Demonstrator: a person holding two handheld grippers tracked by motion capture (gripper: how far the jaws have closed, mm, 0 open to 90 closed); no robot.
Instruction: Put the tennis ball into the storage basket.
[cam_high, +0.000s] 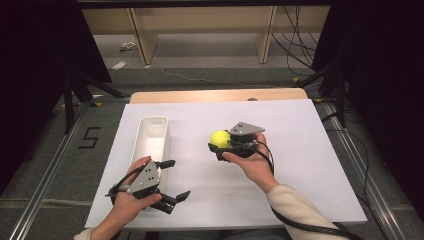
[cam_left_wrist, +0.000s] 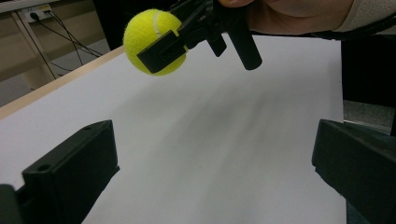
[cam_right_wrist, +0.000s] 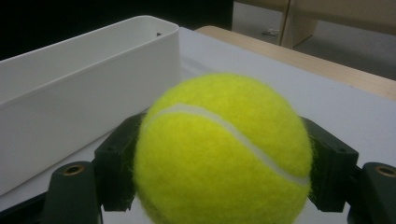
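A yellow tennis ball (cam_high: 219, 138) is held above the white board, with my right gripper (cam_high: 218, 142) shut on it. In the right gripper view the ball (cam_right_wrist: 224, 149) sits between both black jaws, close to the camera. The left gripper view shows the same ball (cam_left_wrist: 150, 42) lifted off the surface, clamped by the right gripper's jaws. My left gripper (cam_high: 175, 180) rests at the board's near left, open, with nothing between its jaws. A long white bin (cam_high: 151, 140) lies left of the ball, and its wall (cam_right_wrist: 70, 88) is just beyond it.
The white board (cam_high: 290, 165) covers a wooden table (cam_high: 215, 95). Black stands and cables flank the table on the floor. Wooden shelving stands at the back.
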